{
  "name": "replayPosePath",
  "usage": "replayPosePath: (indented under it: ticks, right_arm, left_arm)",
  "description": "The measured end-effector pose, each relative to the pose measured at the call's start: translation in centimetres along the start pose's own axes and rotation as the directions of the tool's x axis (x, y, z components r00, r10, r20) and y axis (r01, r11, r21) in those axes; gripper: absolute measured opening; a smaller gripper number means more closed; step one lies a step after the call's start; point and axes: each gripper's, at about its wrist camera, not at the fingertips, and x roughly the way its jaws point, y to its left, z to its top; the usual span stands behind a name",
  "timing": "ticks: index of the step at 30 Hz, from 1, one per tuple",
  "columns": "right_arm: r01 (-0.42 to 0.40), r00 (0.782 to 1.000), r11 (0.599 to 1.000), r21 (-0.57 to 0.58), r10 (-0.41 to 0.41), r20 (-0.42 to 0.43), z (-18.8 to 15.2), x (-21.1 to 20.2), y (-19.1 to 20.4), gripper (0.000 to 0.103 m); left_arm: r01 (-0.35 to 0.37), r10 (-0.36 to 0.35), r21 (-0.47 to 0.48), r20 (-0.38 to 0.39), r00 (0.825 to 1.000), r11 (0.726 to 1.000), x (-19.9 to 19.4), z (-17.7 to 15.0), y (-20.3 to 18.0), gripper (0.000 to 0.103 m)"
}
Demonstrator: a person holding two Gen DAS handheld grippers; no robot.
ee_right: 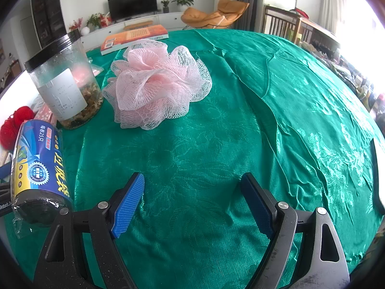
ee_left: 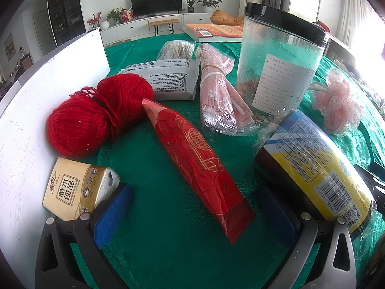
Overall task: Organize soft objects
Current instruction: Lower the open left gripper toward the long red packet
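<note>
Both tongs are wide open and hold nothing. The left gripper (ee_left: 192, 214) straddles the red foil packet (ee_left: 195, 166) on the green cloth (ee_right: 240, 120); it should close on the packet's middle. The right gripper (ee_right: 192, 204) faces the pink mesh sponge (ee_right: 156, 84), well apart.

A home living room, this: a flat television (ee_left: 156, 1) sits on a long white sideboard (ee_left: 154, 24) with potted plants (ee_left: 208, 1) alongside, an orange lounge chair (ee_right: 215, 14) rests by the curtained window, dark shelving (ee_left: 65, 7) lines the wall, and a green patterned cloth (ee_right: 240, 120) covers the bench
</note>
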Motion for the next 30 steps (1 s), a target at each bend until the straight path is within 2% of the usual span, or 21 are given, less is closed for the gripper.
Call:
replayPosePath:
  ticks: [26,28,30]
  right_arm:
    - [0.000,1.000,1.000,0.000,0.000,0.000,0.03,0.05,0.02,0.085]
    - [0.000,1.000,1.000,0.000,0.000,0.000,0.03,0.04,0.00,0.085]
    - [0.000,1.000,1.000,0.000,0.000,0.000,0.04,0.01,-0.05,0.085]
  left_arm:
    - [-0.001,0.001,-0.004,-0.001,1.000,1.000,0.02,-0.03,-0.01,0.103]
    - [0.018,-0.017,0.020,-0.030,0.999,1.000,-0.01,-0.22,-0.03,0.103]
    - [0.045,-0.038,0.057,-0.115,0.993,0.997,-0.67,-0.91,0.20,0.103]
